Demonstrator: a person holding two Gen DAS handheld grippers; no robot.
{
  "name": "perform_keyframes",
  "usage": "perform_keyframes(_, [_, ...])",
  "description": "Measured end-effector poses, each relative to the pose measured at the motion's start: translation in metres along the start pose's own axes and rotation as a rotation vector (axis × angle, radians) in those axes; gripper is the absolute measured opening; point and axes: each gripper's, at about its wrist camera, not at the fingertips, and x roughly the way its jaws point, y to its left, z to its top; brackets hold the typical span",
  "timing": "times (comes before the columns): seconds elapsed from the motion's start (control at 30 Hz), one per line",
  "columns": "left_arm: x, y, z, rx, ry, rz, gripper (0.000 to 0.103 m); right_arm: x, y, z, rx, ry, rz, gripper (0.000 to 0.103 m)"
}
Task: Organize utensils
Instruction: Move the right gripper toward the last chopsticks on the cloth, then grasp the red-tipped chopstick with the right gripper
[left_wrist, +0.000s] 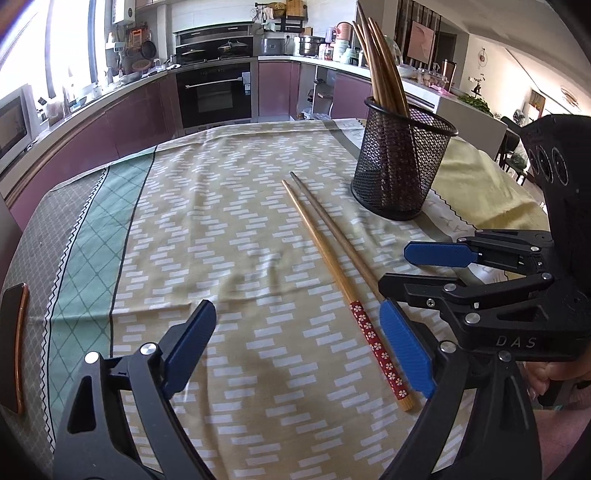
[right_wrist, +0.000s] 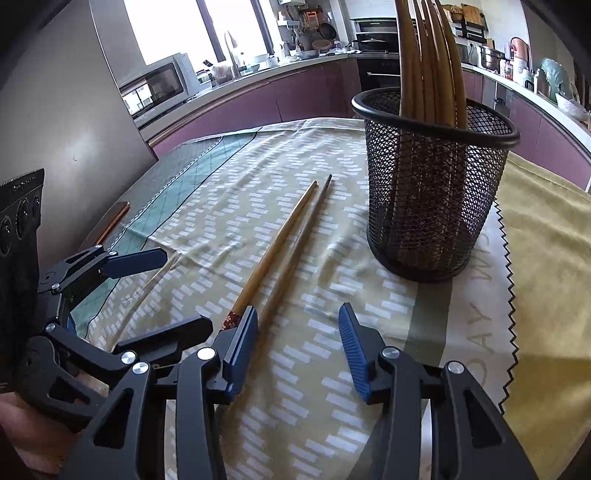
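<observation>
Two wooden chopsticks lie side by side on the patterned tablecloth: one with a red flowered handle (left_wrist: 332, 266) (right_wrist: 273, 254) and a plain darker one (left_wrist: 332, 225) (right_wrist: 295, 254). A black mesh holder (left_wrist: 400, 162) (right_wrist: 434, 192) stands upright behind them with several chopsticks (left_wrist: 384, 70) (right_wrist: 428, 62) in it. My left gripper (left_wrist: 295, 339) is open and empty, with the red handle between its blue pads. My right gripper (right_wrist: 297, 343) is open and empty over the plain chopstick's near end; it also shows in the left wrist view (left_wrist: 417, 280).
A phone (left_wrist: 14, 347) (right_wrist: 112, 221) lies at the table's left edge. A yellow cloth (right_wrist: 546, 277) covers the right side of the table. Kitchen counters and an oven (left_wrist: 214, 92) stand beyond the table's far edge.
</observation>
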Motion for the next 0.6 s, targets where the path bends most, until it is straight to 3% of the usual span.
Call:
perform_keyframes(0.3, [0.012,-0.007,-0.004,0.019,0.039,-0.002,0.08,-0.001,-0.008,0.001,0.042,-0.002,0.038,0.041])
perform_keyframes(0.6, [0.007,0.001,-0.008,-0.025,0.042,0.018,0.064,0.004,-0.001,0.013,0.017,-0.007,0.043,0.041])
